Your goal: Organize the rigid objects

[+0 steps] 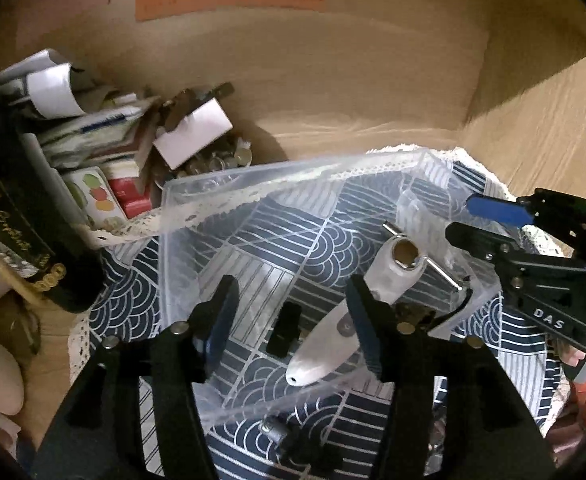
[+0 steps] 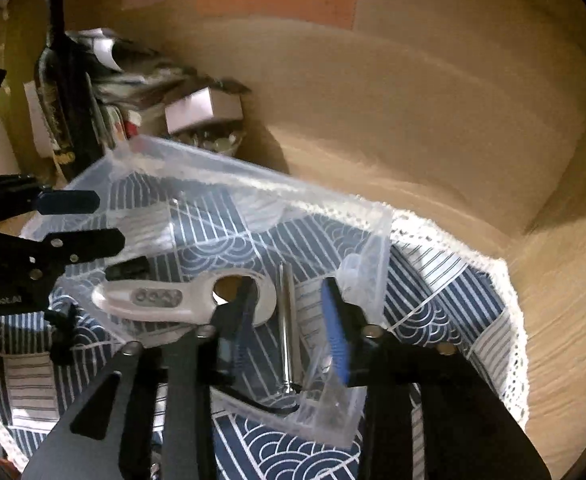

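With both my left gripper point(image 1: 289, 320) and right gripper point(image 2: 289, 320) spread wide and holding nothing above the clear box point(image 1: 181, 216), where the white tool point(image 1: 345, 312) and metal rod point(image 2: 287, 328) already lie, I judge sorting underway, next fetching another loose item.

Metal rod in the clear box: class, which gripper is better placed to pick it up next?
Probably the right gripper: its open fingers straddle the metal rod. The left gripper, also open, hangs over the white tool.

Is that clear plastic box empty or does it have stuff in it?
Not empty: the box holds a white tool, a metal rod and a small black piece.
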{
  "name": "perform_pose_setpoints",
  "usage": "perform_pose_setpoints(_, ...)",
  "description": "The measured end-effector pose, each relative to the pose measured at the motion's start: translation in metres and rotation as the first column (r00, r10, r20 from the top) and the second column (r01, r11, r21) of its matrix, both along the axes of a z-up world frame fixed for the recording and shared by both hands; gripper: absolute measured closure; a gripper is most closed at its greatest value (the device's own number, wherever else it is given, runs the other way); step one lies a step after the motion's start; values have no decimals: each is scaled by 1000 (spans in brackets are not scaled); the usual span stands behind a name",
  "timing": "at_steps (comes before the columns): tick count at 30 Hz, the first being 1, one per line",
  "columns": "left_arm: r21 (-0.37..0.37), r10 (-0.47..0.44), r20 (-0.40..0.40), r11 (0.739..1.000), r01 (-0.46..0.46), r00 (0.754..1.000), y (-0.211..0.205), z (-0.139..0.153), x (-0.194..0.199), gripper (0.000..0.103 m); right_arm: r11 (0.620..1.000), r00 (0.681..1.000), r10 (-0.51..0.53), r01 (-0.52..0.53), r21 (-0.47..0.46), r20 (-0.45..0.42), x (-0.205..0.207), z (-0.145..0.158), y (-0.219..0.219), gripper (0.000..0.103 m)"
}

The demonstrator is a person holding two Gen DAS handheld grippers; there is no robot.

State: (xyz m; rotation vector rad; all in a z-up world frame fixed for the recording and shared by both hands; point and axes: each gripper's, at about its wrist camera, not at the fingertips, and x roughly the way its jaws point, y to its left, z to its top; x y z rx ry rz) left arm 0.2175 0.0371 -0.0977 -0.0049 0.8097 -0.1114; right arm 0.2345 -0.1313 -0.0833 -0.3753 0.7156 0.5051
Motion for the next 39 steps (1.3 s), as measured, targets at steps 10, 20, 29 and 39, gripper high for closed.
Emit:
perform_pose_setpoints(10, 5, 59, 122, 998, -60, 991, 13, 38, -57, 10, 995, 995, 38, -46, 93, 90, -50, 40, -16, 52)
perform_pose_setpoints(20, 30, 76, 34, 997, -77, 997, 24, 0, -91, 8, 995, 999, 36, -33, 99, -25, -81, 2, -28, 50)
perform_pose_setpoints(29, -8, 45, -94, 999, -46, 995, 14, -40, -91, 23, 996, 976, 31, -12, 86, -215, -98, -51, -38, 50)
perform_pose_setpoints(39, -10, 44, -171, 999, -46, 984, -2, -62, -71, 47, 998, 976, 48, -37, 56, -214, -106, -69, -23, 50)
